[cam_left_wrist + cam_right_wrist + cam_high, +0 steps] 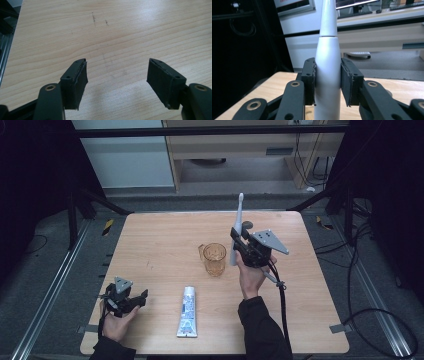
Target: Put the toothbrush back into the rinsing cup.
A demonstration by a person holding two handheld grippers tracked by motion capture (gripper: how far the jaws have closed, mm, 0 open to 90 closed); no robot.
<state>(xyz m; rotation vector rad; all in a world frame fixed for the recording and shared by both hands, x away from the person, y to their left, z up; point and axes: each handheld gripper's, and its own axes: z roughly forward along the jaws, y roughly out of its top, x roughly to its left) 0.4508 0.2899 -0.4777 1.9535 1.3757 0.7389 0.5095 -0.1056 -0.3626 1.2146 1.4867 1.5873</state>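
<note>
A white electric toothbrush (237, 227) stands upright in the air, its head at the top, with my right gripper (239, 243) shut on its thick handle (327, 75). It hangs just right of an amber glass cup (214, 259) with a handle, which stands at the table's middle. A white and blue toothpaste tube (188, 311) lies flat near the front edge. My left gripper (141, 297) rests low at the front left, its pads (77, 83) wide apart with bare wood between them.
The wooden table (150, 245) has metal rails along both sides. Beyond its far edge are a wooden cabinet (240, 150) and cables on the floor. The right gripper's cable (282, 305) trails toward the front edge.
</note>
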